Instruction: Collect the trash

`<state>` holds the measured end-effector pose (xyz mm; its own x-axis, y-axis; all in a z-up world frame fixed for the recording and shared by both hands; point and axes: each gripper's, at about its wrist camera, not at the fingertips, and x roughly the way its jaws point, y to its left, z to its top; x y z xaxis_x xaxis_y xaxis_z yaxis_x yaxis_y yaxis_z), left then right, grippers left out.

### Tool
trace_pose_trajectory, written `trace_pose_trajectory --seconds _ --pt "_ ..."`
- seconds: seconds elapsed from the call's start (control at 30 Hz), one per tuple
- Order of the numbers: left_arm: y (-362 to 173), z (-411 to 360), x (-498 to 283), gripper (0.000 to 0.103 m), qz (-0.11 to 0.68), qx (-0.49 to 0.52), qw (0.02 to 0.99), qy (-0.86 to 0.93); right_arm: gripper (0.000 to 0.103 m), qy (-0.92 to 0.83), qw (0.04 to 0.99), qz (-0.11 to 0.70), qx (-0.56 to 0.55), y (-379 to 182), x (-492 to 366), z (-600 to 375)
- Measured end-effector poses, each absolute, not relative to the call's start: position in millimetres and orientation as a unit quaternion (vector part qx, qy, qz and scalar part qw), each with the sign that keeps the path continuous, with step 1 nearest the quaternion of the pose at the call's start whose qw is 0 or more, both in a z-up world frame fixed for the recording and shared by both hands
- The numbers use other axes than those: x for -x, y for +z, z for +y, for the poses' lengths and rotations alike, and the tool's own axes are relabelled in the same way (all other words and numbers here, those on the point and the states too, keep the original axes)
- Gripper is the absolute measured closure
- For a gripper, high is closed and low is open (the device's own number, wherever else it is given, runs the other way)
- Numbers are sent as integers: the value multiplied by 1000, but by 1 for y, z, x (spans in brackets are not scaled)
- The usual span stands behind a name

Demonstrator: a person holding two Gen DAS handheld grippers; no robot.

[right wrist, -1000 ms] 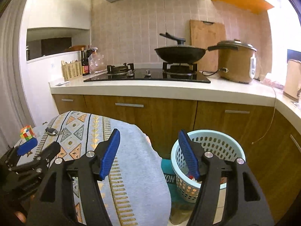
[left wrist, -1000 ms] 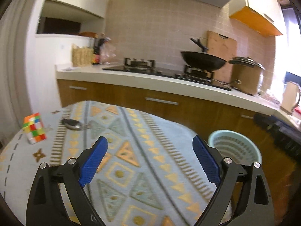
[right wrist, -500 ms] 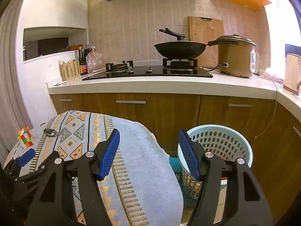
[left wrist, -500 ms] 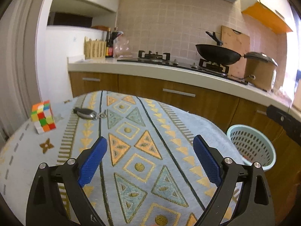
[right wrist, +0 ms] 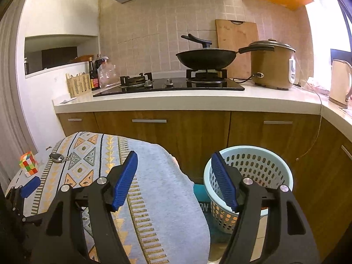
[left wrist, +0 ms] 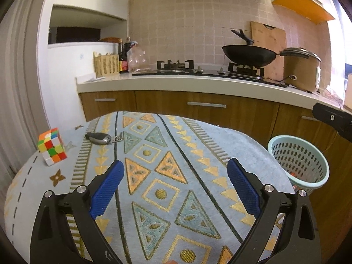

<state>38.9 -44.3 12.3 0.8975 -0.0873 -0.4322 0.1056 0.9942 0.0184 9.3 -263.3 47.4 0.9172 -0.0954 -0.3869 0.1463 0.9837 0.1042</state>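
Note:
A light blue perforated trash basket [right wrist: 259, 167] stands on the floor to the right of the table; it also shows in the left wrist view [left wrist: 299, 162], with something red inside. My left gripper [left wrist: 176, 189] is open and empty above the patterned tablecloth [left wrist: 167, 176]. My right gripper [right wrist: 176, 180] is open and empty, above the table's right edge, its right finger in front of the basket's rim. The left gripper's blue pad [right wrist: 29, 187] shows at the far left of the right wrist view.
A Rubik's cube [left wrist: 52, 146] and a car key fob [left wrist: 99, 136] lie on the table's far left. Behind are wooden cabinets, a counter [right wrist: 187, 101] with a stove, a black wok [right wrist: 204, 58], a rice cooker [right wrist: 272, 66] and a kettle [right wrist: 340, 81].
Both grippers have drawn back and lifted a little; the left view swung left and shows more of the table. Both stay open and empty.

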Motion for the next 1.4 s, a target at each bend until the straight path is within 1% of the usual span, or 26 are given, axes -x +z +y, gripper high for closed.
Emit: trace_pose_trajectory --seconds 0.1,0.5,1.4 --pt "12 -40 -41 9 226 -10 973 -47 35 -60 976 196 -67 48 -10 -264" --pt "12 -37 -42 9 230 2 972 -47 32 -58 977 196 -62 48 -11 -264" --pt "13 -38 -38 8 227 8 973 -35 32 -55 975 205 -60 40 -12 -265"
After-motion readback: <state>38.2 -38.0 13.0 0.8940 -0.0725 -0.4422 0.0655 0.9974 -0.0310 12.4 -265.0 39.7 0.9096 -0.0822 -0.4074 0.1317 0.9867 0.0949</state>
